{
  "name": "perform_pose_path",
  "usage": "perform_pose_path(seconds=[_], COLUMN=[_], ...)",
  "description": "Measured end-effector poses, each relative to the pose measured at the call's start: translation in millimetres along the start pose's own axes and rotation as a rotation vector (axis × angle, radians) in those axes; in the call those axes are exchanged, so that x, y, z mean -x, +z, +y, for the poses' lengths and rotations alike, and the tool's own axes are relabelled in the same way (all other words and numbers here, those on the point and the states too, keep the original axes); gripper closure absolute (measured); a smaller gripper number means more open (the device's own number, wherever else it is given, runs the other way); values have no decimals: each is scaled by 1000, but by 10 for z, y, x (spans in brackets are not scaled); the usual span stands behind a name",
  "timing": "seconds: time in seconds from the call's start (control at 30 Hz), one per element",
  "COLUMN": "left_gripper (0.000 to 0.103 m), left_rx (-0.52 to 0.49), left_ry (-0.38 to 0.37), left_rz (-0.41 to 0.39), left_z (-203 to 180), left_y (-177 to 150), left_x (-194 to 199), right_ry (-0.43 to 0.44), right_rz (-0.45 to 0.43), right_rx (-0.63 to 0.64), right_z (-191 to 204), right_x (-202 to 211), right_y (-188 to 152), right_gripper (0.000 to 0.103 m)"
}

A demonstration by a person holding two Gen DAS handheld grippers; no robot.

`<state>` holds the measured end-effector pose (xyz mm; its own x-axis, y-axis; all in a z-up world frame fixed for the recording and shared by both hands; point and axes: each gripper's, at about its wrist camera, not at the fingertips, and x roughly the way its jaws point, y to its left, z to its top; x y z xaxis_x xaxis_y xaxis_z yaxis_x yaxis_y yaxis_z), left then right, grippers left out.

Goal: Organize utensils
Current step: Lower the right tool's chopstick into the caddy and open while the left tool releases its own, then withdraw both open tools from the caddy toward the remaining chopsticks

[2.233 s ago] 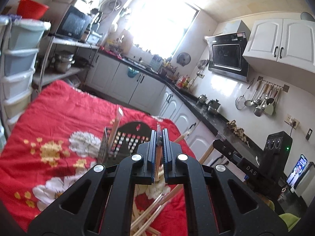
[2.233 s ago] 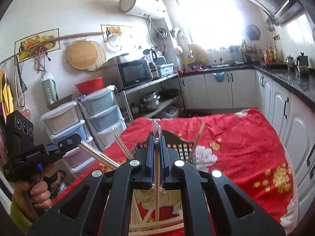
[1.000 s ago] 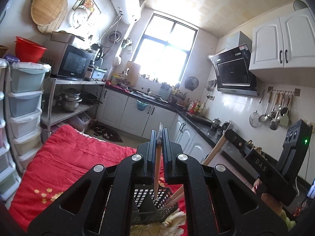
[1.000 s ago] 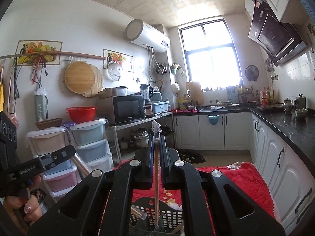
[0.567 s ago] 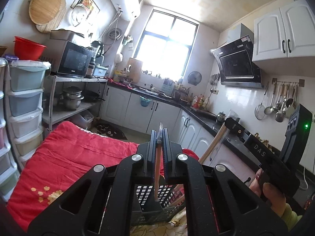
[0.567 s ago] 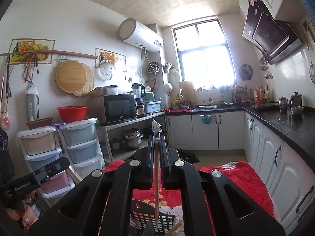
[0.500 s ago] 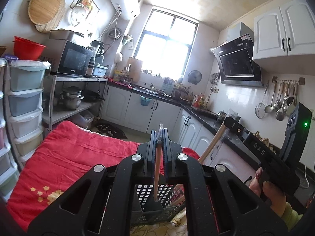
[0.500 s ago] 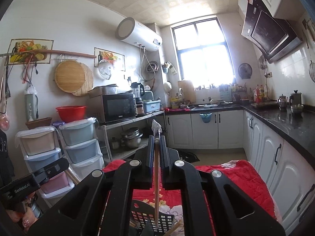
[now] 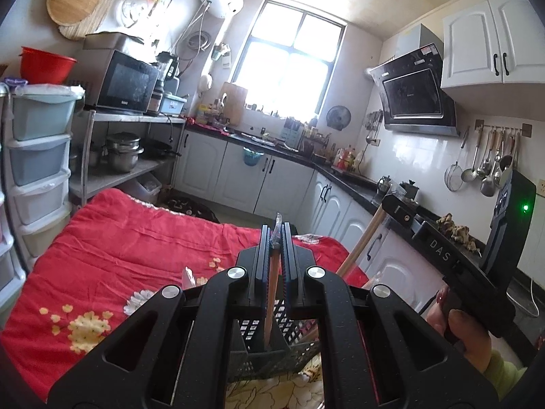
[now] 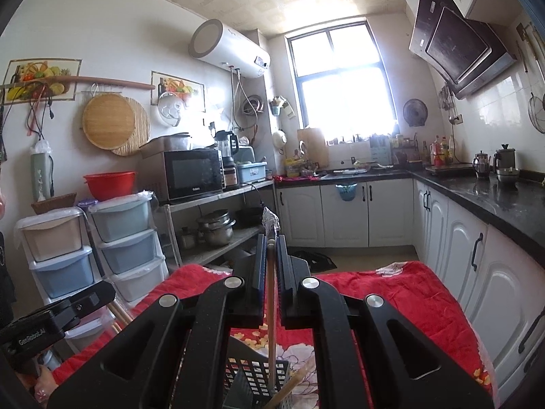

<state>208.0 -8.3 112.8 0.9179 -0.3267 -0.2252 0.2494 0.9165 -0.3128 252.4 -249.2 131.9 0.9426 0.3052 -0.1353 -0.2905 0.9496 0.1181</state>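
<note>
Both fingers pairs pinch wooden chopsticks: left gripper (image 9: 275,255), right gripper (image 10: 271,255); keep each vertical over the black basket (image 10: 259,380) before releasing.

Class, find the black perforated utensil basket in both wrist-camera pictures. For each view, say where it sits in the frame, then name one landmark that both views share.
Left wrist view: the black utensil basket sits at bottom centre, mostly hidden behind the left hand-held gripper.
Right wrist view: the basket is at the bottom edge, slightly left of centre, below the right hand-held gripper.
Shared landmark: the bright window on the far wall.
</note>
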Motion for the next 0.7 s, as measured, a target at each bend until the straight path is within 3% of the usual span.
perform_pose_path(seconds=[0.27,0.33,0.43,0.67,0.7], left_gripper=[99,92,80,53,46], left_rx=[13,15,15,25,31], left_ry=[11,20,26,49,50], left_rz=[49,56,61,68,68], left_z=[55,62,64,77,85], left_y=[-115,-125,-133,-116,-108], left_x=[-62,-59,-24,84,108], right_ry=[-11,-13,-8,3,3], right_rz=[57,58,66,93,101], right_rx=[-40,-56,-68,-63,-66], right_z=[-70,-90,-119,-146,-156], right_x=[-65,-38,17,167,197], right_y=[-171,-195,-206,-193,-194], right_gripper=[92,72,70,51,49])
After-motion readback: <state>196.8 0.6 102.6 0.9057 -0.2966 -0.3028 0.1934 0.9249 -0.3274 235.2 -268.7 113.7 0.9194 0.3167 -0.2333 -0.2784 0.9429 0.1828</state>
